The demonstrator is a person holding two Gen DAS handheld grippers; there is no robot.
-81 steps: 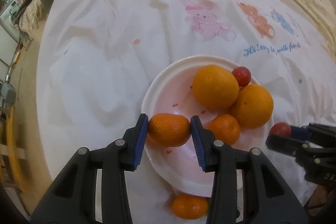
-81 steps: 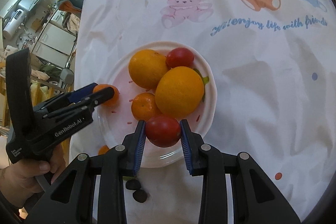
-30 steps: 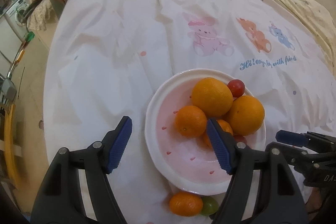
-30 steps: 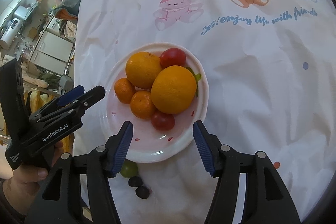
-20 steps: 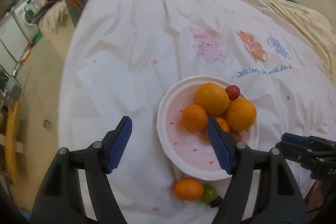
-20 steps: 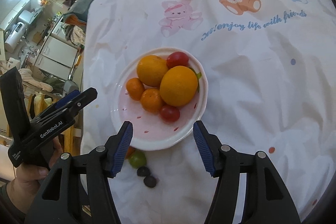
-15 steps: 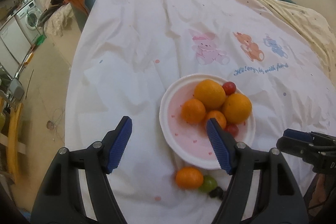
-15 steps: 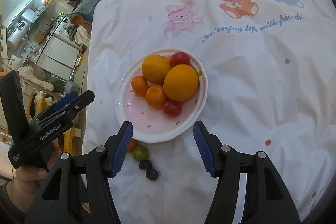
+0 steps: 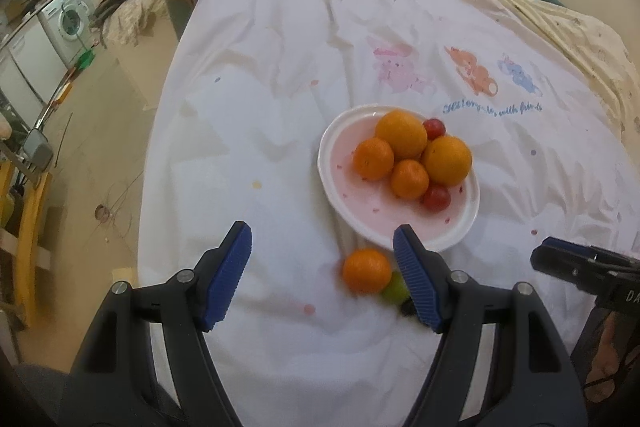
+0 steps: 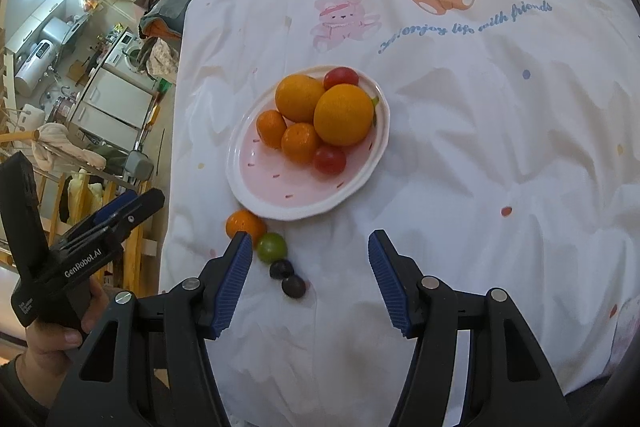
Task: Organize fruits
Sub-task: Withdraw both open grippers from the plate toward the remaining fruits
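A white plate with a pink middle [image 9: 460, 227] [image 10: 256, 187] sits on the white printed cloth. It holds two big oranges [image 9: 401, 133] [image 10: 343, 115], two small mandarins [image 9: 373, 159] [image 10: 300, 142] and two red tomatoes [image 9: 437, 197] [image 10: 329, 159]. Off the plate, near its front edge, lie a loose mandarin [image 9: 366, 270] [image 10: 242, 221], a green fruit [image 9: 394, 291] [image 10: 272, 247] and two dark grapes [image 10: 288, 279]. My left gripper [image 9: 322, 267] hangs open above the cloth, holding nothing. The right gripper [image 10: 310, 259] is open too, above the cloth in front of the plate.
The cloth [image 9: 280, 75] covers a bed with cartoon animals and blue lettering [image 10: 464, 23] printed beyond the plate. Its left edge drops to a floor with a washing machine [image 9: 72, 19], clothes piles and a wooden rack. A hand [image 10: 52, 339] holds the left gripper's handle.
Both grippers pulled back and upward from the plate, so plate and fruit look smaller and farther. The loose mandarin, green fruit and grapes came fully into view. Jaws kept the same width.
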